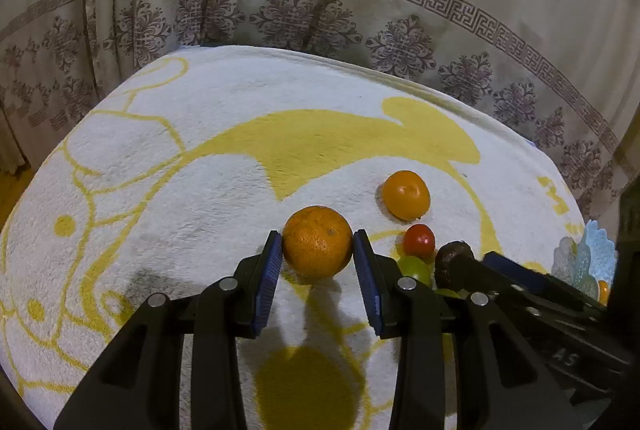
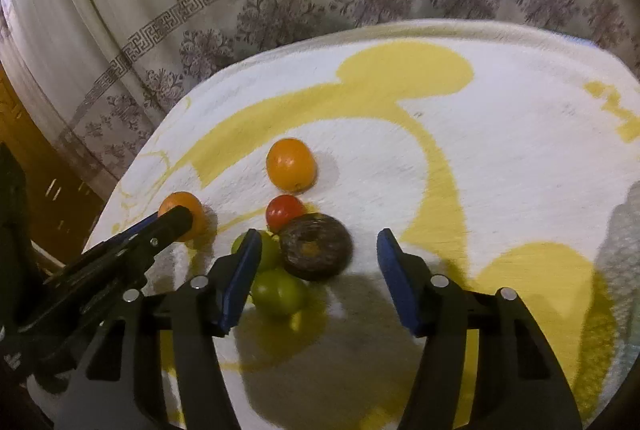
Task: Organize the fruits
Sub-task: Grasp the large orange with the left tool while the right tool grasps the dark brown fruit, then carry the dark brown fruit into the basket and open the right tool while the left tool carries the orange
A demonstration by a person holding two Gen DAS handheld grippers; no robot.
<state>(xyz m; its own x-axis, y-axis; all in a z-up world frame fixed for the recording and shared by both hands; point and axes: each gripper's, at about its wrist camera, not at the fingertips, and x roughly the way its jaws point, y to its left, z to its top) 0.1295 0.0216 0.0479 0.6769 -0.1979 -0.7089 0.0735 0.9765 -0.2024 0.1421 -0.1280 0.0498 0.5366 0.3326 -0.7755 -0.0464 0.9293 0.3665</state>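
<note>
My left gripper (image 1: 317, 246) is shut on a rough orange (image 1: 317, 241), which rests on the white and yellow cloth (image 1: 200, 170); this orange also shows in the right wrist view (image 2: 184, 208). A smooth orange (image 1: 405, 195) (image 2: 291, 164) lies further back. A small red fruit (image 1: 419, 240) (image 2: 285, 211), a dark brown round fruit (image 1: 454, 257) (image 2: 316, 252) and two green fruits (image 2: 279, 292) (image 2: 264, 250) cluster together. My right gripper (image 2: 316, 262) is open, its jaws either side of the dark fruit, not touching it.
A patterned curtain (image 1: 320, 10) hangs behind the table's far edge. A pale blue scalloped basket (image 1: 588, 258) stands at the right edge in the left wrist view. The right gripper's body (image 1: 540, 290) lies close to the right of my left gripper.
</note>
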